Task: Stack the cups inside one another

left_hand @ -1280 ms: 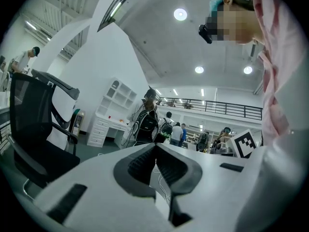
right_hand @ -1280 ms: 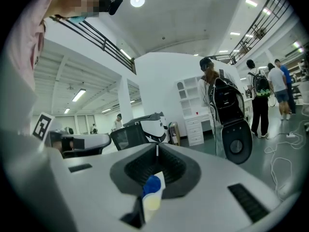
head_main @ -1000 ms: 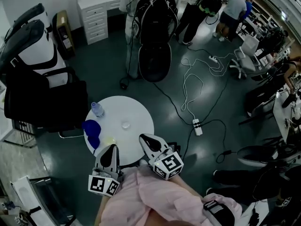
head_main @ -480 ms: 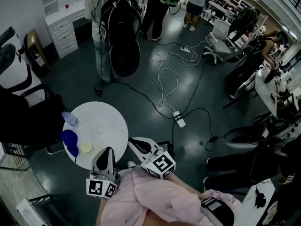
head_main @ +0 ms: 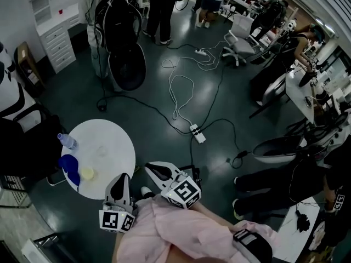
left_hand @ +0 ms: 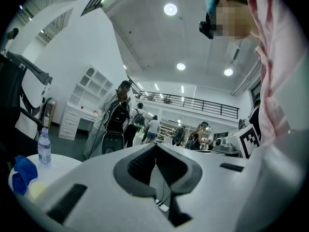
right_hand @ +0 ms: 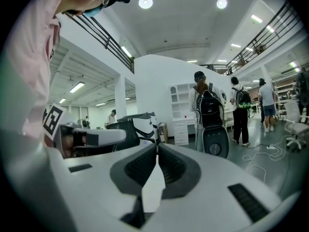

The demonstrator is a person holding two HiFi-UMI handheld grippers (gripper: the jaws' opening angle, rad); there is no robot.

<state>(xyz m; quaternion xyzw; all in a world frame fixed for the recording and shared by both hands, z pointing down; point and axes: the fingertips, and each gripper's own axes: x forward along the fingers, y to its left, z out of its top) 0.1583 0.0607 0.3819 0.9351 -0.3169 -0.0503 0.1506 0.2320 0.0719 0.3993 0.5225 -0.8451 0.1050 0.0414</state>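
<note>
One bottle, one yellow cup, perhaps blue cup

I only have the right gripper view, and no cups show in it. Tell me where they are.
Observer: They are on the round white table, at the left of the head view. What looks like a blue cup stands there with a yellowish cup right beside it.
Operator: Name what else stands there.
Observer: A water bottle stands upright near the table's far edge, beyond the blue cup.
Operator: Report the left gripper.
Observer: The left gripper has its jaws together, with nothing between them.
</note>
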